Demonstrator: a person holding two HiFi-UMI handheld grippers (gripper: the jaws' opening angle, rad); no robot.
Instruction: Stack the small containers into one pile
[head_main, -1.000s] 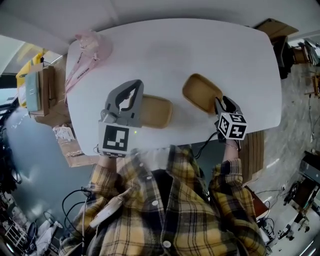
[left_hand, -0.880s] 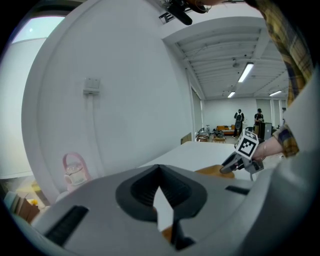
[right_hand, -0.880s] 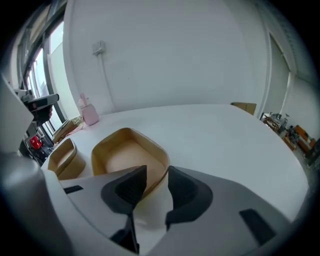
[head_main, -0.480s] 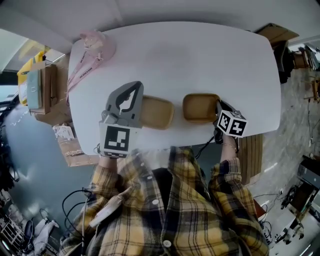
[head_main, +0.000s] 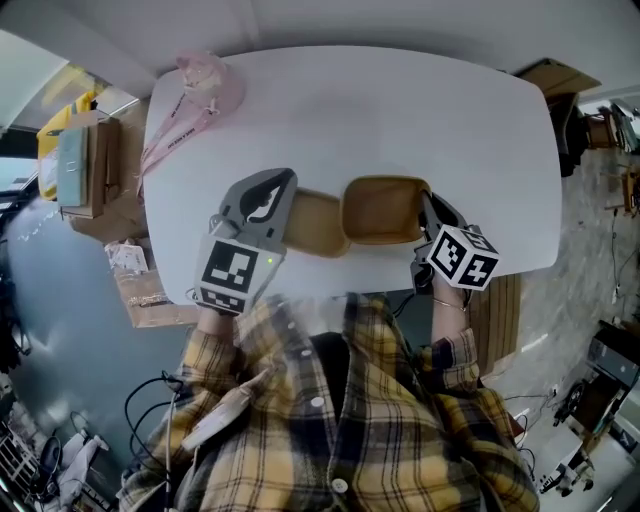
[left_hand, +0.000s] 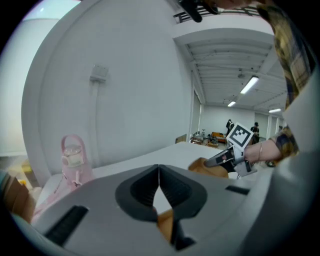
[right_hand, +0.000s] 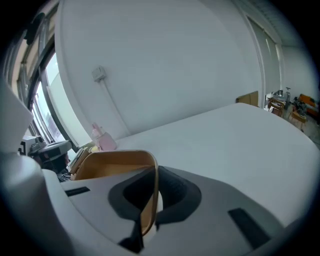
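Two tan shallow containers are on the white table (head_main: 400, 110). One container (head_main: 315, 222) lies flat beside my left gripper (head_main: 283, 186), whose jaws are shut with nothing between the pads (left_hand: 159, 176); a tan sliver shows below them. My right gripper (head_main: 427, 207) has the second container (head_main: 380, 210) by its right rim, the jaws closing on that thin wall (right_hand: 149, 200). The held container is level, its left edge meeting or overlapping the other's right edge. The right gripper (left_hand: 227, 157) with its container (left_hand: 202, 167) also shows in the left gripper view.
A pink bottle with a strap (head_main: 200, 80) stands at the table's far left corner, and shows as the pink bottle (left_hand: 72, 157) and the pink bottle (right_hand: 100, 137). Cardboard boxes (head_main: 80, 165) sit on the floor to the left. The table's near edge runs just before my body.
The right gripper has carried its container leftward and levelled it from a tilt, bringing it up against the other container. The left gripper and its container have stayed put.
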